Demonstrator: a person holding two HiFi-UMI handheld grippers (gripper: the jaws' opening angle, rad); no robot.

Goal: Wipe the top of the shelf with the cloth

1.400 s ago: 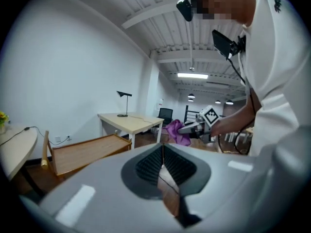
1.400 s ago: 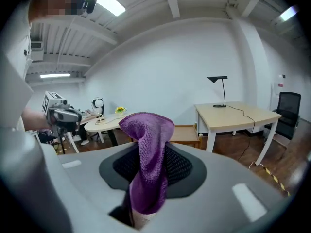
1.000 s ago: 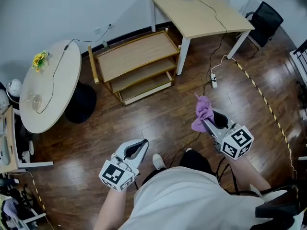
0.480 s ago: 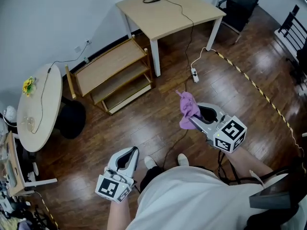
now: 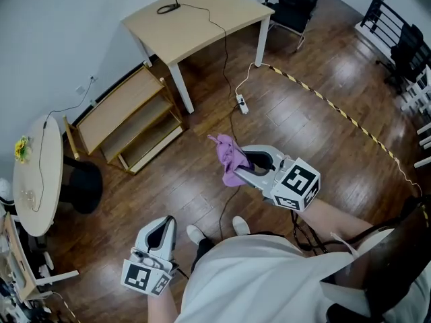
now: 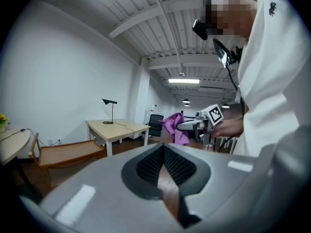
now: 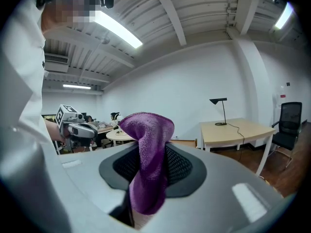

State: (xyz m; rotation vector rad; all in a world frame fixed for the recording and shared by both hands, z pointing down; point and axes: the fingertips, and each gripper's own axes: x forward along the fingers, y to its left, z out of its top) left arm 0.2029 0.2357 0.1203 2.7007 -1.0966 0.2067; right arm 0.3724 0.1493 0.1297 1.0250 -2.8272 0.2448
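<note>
Right gripper view: purple microfibre cloth (image 7: 146, 130) pinched mid-fold by right gripper (image 7: 153, 153) fingers, ends drooping — soft, light, limp; best bunched for wiping. Left gripper (image 6: 164, 147) fingers pressed together, empty. Low wooden three-tier shelf (image 5: 121, 105) well apart, by wall — top not yet wiped.
</note>
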